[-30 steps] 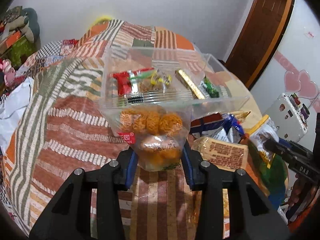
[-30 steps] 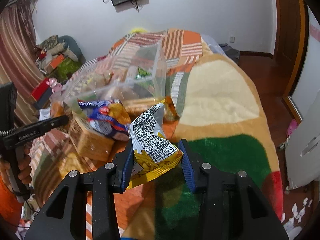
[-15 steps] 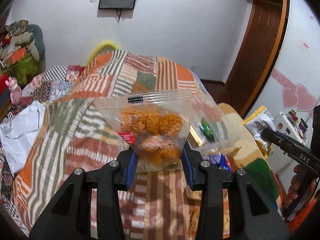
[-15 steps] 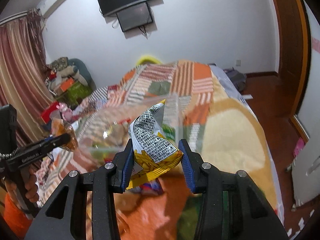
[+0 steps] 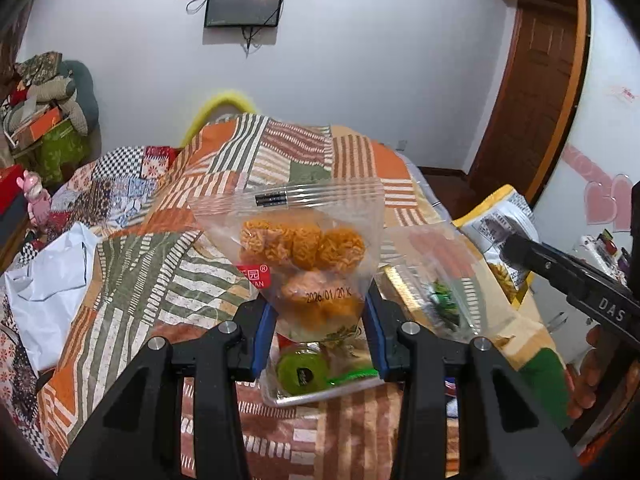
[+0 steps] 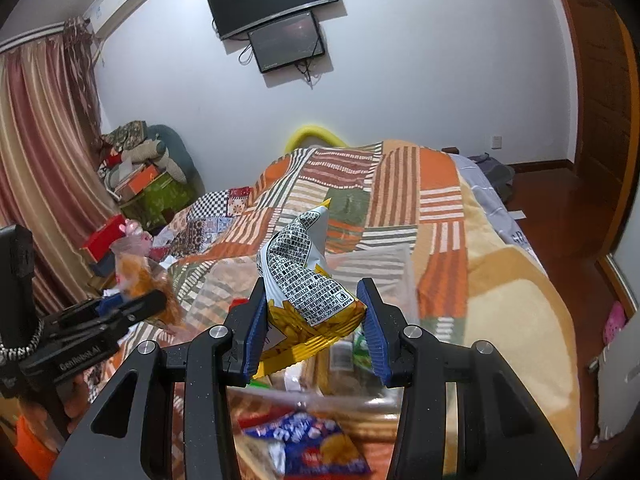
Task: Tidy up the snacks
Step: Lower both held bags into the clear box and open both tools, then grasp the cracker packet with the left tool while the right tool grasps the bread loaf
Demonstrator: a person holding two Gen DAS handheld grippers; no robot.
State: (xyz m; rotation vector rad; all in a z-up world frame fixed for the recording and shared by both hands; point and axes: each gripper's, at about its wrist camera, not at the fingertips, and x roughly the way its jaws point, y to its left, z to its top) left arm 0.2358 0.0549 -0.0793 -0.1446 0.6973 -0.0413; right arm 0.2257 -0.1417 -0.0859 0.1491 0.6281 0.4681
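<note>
My left gripper (image 5: pixel 320 330) is shut on a clear zip bag of orange noodle balls (image 5: pixel 302 256) and holds it up above the bed. The bag also shows in the right wrist view (image 6: pixel 138 274). My right gripper (image 6: pixel 312 326) is shut on a yellow and white chip packet (image 6: pixel 308 280), also seen in the left wrist view (image 5: pixel 498 240). A clear plastic organizer box (image 5: pixel 424 280) with small snacks lies on the bed below both grippers; a green round snack (image 5: pixel 302 372) sits in its near corner.
The bed carries a striped patchwork blanket (image 5: pixel 168 248). A blue snack packet (image 6: pixel 308 444) lies below the right gripper. A white bag (image 5: pixel 44 284) lies at the bed's left edge. Cluttered boxes (image 6: pixel 148 188) stand at the left wall, a wooden door (image 5: pixel 532 80) on the right.
Both grippers rose and tilted upward with their snacks still held. The organizer box and loose packets slid down and partly out of both views.
</note>
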